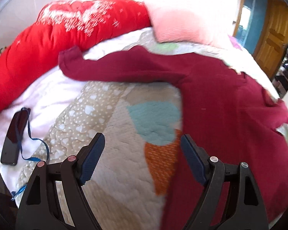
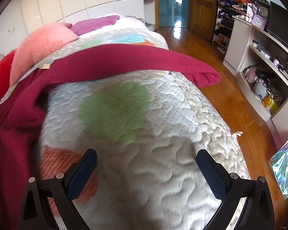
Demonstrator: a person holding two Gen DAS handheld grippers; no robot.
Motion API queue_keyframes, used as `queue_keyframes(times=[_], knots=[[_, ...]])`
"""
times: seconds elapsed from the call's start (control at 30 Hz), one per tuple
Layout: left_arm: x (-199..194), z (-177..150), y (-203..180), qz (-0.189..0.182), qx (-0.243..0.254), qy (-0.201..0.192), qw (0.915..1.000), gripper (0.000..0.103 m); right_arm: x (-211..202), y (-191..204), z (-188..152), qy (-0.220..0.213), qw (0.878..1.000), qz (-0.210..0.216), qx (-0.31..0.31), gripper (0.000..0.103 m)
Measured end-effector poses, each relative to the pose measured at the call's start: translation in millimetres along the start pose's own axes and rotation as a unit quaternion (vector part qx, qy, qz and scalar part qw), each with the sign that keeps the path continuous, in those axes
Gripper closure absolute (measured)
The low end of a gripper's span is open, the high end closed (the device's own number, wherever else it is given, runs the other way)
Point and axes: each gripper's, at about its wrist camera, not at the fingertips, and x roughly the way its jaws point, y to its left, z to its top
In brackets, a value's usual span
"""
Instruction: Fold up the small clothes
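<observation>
A dark red long-sleeved garment point(image 1: 230, 115) lies spread on the quilted bed cover point(image 1: 124, 168). One sleeve point(image 1: 113, 69) stretches to the left in the left wrist view. The other sleeve point(image 2: 136, 61) reaches right to the bed's edge in the right wrist view, its body point(image 2: 11, 126) bunched at the left. My left gripper point(image 1: 142, 141) hovers open over the quilt, its right finger beside the garment's left edge. My right gripper point(image 2: 146, 156) is open above bare quilt point(image 2: 163, 172), below the sleeve, holding nothing.
A bright red padded item point(image 1: 48, 44) and a pink knit piece point(image 1: 178, 25) lie along the far side. A black phone point(image 1: 13, 140) with a blue cord lies at the left. A purple cloth point(image 2: 96, 24) sits further up. Wooden floor point(image 2: 217, 61) and shelves point(image 2: 263, 57) stand right.
</observation>
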Motion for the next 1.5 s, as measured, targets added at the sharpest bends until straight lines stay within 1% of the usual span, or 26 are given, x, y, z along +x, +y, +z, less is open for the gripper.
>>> queue_keyframes(times=[0.03,0.1,0.17,0.3,0.37,0.5,0.67,0.83,0.93,1.17,1.5], knots=[[-5.3,-0.7,-3.4,-0.004,0.004,-0.004,1.0000,0.021,-6.7,0.7,-2.7,-0.003,1.000,0.005,0.007,0.000],[-15.0,-2.2,-13.2,-0.013,0.015,-0.010,0.9998,0.021,-25.8,-0.3,-3.7,-0.014,0.999,0.029,0.024,0.000],[-20.5,-3.4,-21.8,-0.022,0.025,-0.012,0.9994,0.021,-42.8,4.1,-4.3,-0.022,0.999,0.033,0.025,0.000],[-26.6,-7.9,-39.8,-0.040,0.044,-0.013,0.9981,0.021,-79.9,24.6,-0.5,-0.041,0.998,0.038,-0.010,0.000],[-29.5,-10.5,-46.8,-0.043,0.049,-0.013,0.9978,0.021,-91.1,34.3,3.2,-0.041,0.998,0.040,-0.026,0.000],[-36.5,-13.6,-57.6,-0.049,0.052,-0.021,0.9972,0.021,-110.2,57.5,4.1,-0.061,0.995,0.058,-0.055,0.000],[-40.7,-14.4,-65.2,-0.049,0.060,-0.030,0.9966,0.021,-114.6,87.2,4.6,-0.071,0.991,0.075,-0.082,0.000],[-36.2,-14.8,-71.2,-0.056,0.065,-0.025,0.9960,0.021,-109.9,110.0,5.5,-0.070,0.988,0.098,-0.094,0.000],[-32.8,-16.2,-76.3,-0.053,0.070,-0.026,0.9958,0.021,-106.1,123.2,6.7,-0.071,0.987,0.108,-0.098,0.000],[-24.2,-16.5,-82.5,-0.056,0.068,-0.020,0.9959,0.021,-95.1,145.3,7.7,-0.070,0.986,0.098,-0.116,0.000],[-11.0,-17.0,-84.6,-0.054,0.068,-0.008,0.9962,0.021,-78.8,154.8,7.3,-0.057,0.986,0.099,-0.122,0.000]])
